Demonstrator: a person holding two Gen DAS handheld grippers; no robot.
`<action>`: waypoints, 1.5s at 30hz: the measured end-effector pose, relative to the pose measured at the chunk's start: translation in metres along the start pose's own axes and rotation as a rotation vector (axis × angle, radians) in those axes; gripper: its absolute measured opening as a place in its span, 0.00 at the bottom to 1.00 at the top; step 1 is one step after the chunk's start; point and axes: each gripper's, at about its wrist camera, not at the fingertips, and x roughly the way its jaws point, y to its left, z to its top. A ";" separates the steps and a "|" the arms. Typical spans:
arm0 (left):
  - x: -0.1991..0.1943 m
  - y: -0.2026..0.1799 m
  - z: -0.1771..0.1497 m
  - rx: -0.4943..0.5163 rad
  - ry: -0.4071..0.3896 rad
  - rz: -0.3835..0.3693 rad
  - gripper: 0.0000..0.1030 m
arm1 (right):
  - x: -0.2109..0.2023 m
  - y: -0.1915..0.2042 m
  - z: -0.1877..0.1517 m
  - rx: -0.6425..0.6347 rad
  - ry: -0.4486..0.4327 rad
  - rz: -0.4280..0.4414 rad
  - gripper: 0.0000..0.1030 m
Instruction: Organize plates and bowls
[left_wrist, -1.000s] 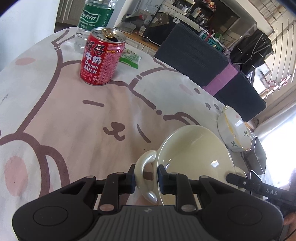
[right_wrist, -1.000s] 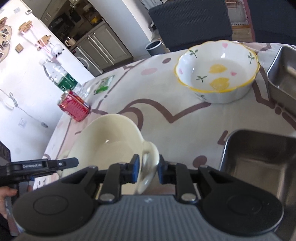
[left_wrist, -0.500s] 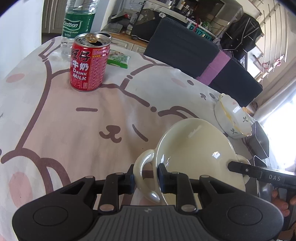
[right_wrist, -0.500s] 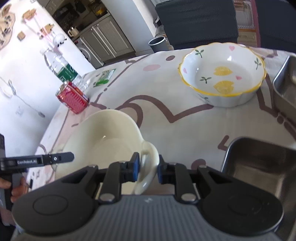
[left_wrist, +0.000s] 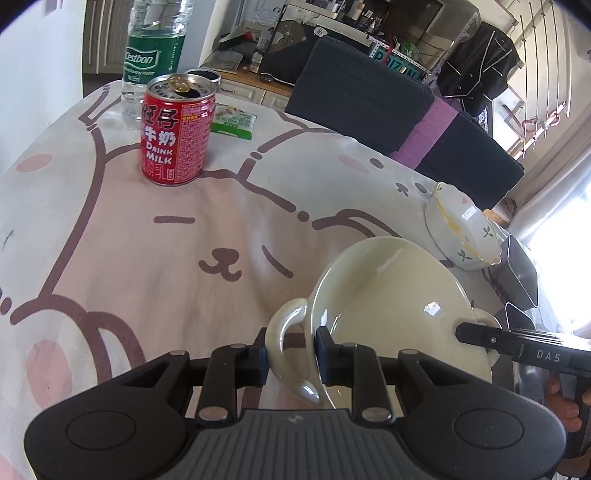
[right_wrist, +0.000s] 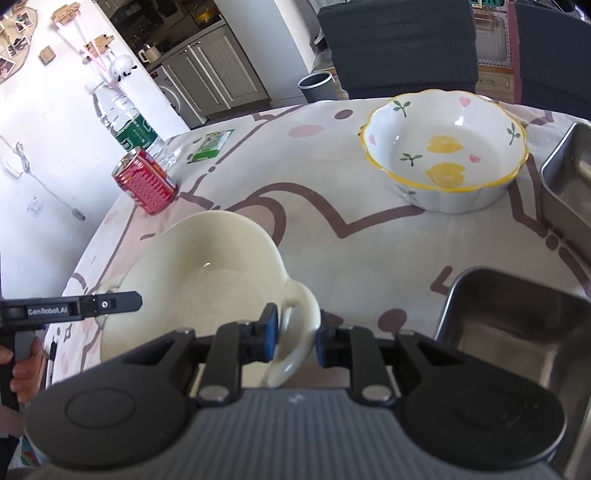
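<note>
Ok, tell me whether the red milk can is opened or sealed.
Opened. In the left wrist view the red milk can stands upright with its pull tab lifted and a dark hole in its lid.

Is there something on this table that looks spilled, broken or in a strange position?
Nothing looks spilled or broken. The red milk can stands upright with its tab opened, beside the clear water bottle. The cream two-handled ceramic bowl is held by both handles, left claw and right claw. The lemon-patterned white bowl sits upright and empty.

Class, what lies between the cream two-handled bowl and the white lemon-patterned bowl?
Only bare bear-print tablecloth separates the cream two-handled bowl from the white lemon-patterned bowl, seen in the right wrist view.
</note>
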 end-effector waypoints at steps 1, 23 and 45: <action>-0.003 0.000 -0.001 -0.003 -0.004 0.002 0.26 | -0.001 0.001 0.000 -0.002 -0.001 0.001 0.24; -0.097 -0.065 -0.032 0.048 -0.124 -0.039 0.25 | -0.107 0.016 -0.032 -0.017 -0.139 -0.002 0.24; -0.120 -0.131 -0.107 0.084 -0.125 -0.144 0.25 | -0.211 -0.008 -0.133 0.083 -0.221 -0.093 0.23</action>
